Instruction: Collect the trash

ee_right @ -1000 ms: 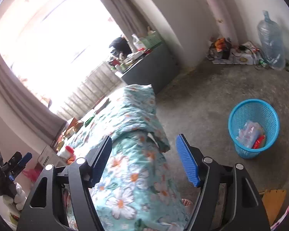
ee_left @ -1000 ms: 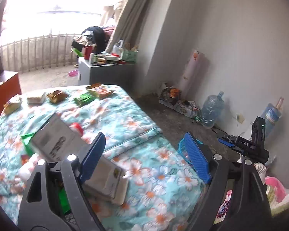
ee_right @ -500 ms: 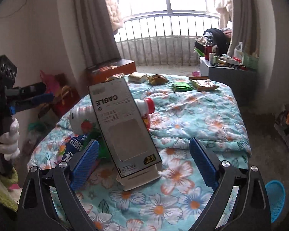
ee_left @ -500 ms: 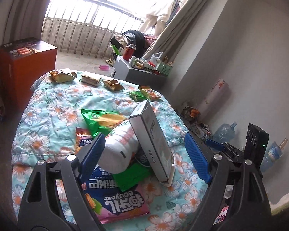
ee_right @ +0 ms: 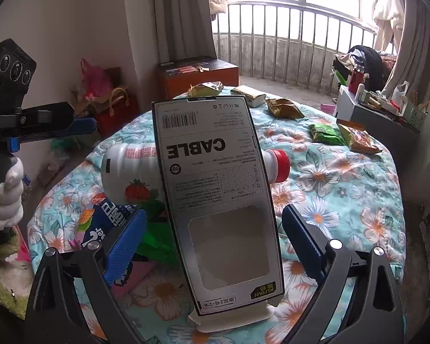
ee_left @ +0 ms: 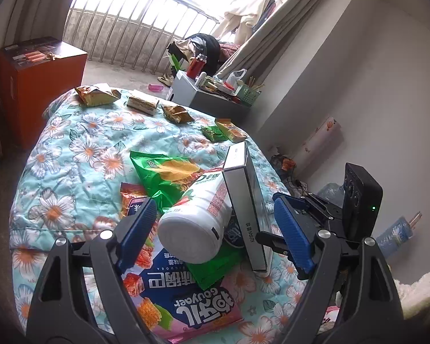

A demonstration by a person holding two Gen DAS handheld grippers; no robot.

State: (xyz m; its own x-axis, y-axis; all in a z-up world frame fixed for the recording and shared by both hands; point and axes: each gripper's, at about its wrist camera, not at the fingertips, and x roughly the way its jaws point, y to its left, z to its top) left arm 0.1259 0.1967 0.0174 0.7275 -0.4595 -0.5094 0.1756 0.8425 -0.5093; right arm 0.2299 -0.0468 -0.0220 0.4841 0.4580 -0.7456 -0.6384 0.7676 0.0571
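Trash lies on a floral bedspread (ee_left: 71, 154). A white plastic bottle (ee_left: 197, 223) with a red cap (ee_right: 279, 164) lies on its side. A grey cable box (ee_right: 215, 195) leans against it, also in the left wrist view (ee_left: 243, 200). Green (ee_left: 163, 172) and blue-pink (ee_left: 183, 301) snack bags lie under them. My left gripper (ee_left: 215, 235) is open, its jaws on either side of the bottle's base. My right gripper (ee_right: 212, 246) is open, its jaws on either side of the box's lower part. Several small wrappers (ee_left: 96, 94) lie at the bed's far end.
An orange cabinet (ee_left: 34, 80) stands left of the bed. A grey side table (ee_right: 378, 120) with clutter stands at the far right. Bags (ee_right: 97, 86) sit by the wall. The balcony railing (ee_right: 286, 46) is behind. The other gripper shows in each view (ee_right: 14, 132).
Both grippers swung from the floor and basket side toward the bed and closed in on the bottle and cable box, which now fill the views between the open jaws.
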